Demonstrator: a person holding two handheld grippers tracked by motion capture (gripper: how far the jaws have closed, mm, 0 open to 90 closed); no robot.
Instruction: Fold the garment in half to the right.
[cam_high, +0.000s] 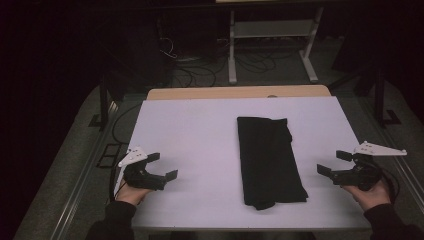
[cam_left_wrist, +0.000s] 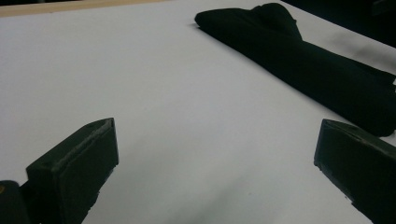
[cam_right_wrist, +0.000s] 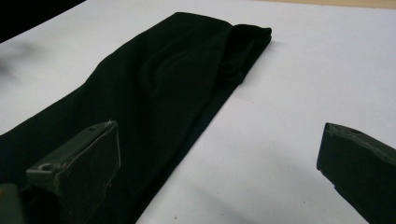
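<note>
Left claw (cam_high: 165, 166) released, right claw (cam_high: 334, 162) released, soft folded black cloth (cam_high: 270, 161) between, smooth white table (cam_high: 190, 130)

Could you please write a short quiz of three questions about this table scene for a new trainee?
1. True or false: the left gripper is shut on the folded black cloth.
2. Which gripper is nearer to the cloth? A) left gripper B) right gripper C) both touch it
3. Fill in the missing word: the cloth lies flat on the ____ table, with its long side running away from the person.

Key
1. False. Its jaws stand wide apart over bare table, and the cloth lies off to one side.
2. B. It is close to the cloth's edge but does not touch it.
3. white
</note>
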